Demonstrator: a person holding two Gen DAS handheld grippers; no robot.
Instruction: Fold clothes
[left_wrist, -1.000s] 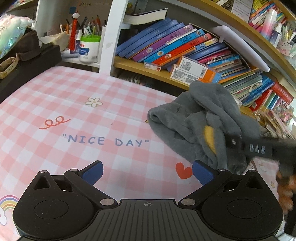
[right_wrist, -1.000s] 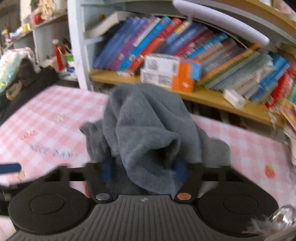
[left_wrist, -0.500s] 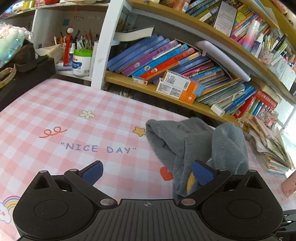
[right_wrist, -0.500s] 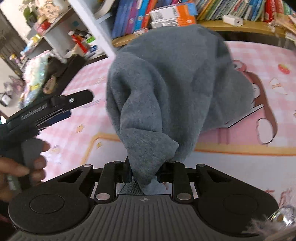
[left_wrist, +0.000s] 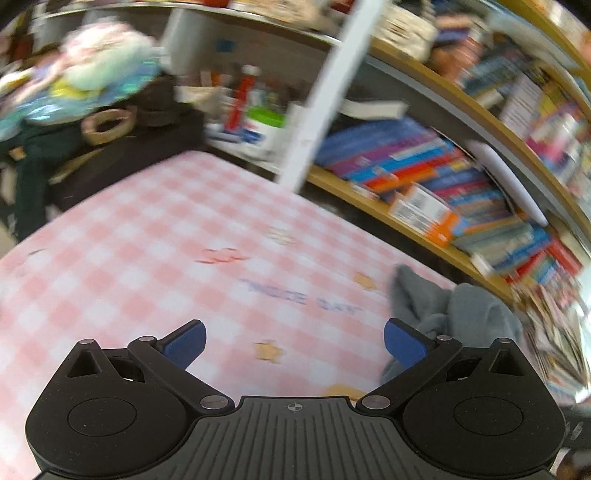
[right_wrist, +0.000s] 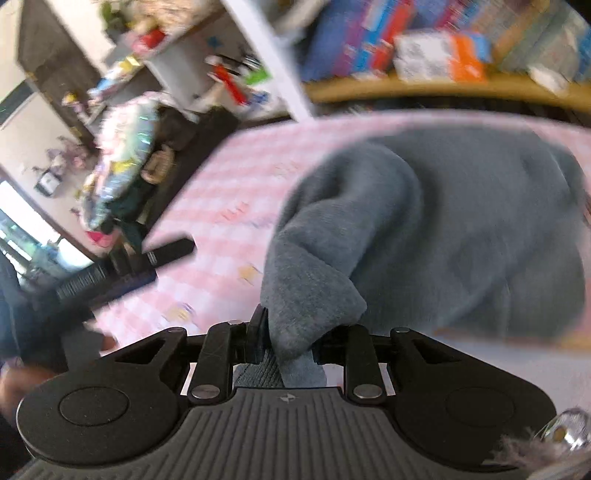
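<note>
A grey fleece garment (right_wrist: 443, 229) is bunched and hangs from my right gripper (right_wrist: 290, 343), which is shut on a fold of it; the cloth hides the pads. In the left wrist view the same garment (left_wrist: 458, 306) shows at the right, partly behind the right blue pad. My left gripper (left_wrist: 293, 341) is open over the pink checked tablecloth (left_wrist: 147, 258), with nothing between its fingers. The left gripper's black body (right_wrist: 122, 266) appears at the left of the right wrist view, held by a hand. Both views are blurred.
A wooden bookshelf (left_wrist: 424, 192) packed with books runs along the far side of the table. A white upright post (left_wrist: 317, 103) and a pen pot (left_wrist: 266, 129) stand behind the table. A dark cabinet with plush toys (left_wrist: 92, 85) sits at the far left.
My right gripper closed on the grey garment and lifted it. My left gripper swung left, away from the garment, staying open. Both views have become blurred.
</note>
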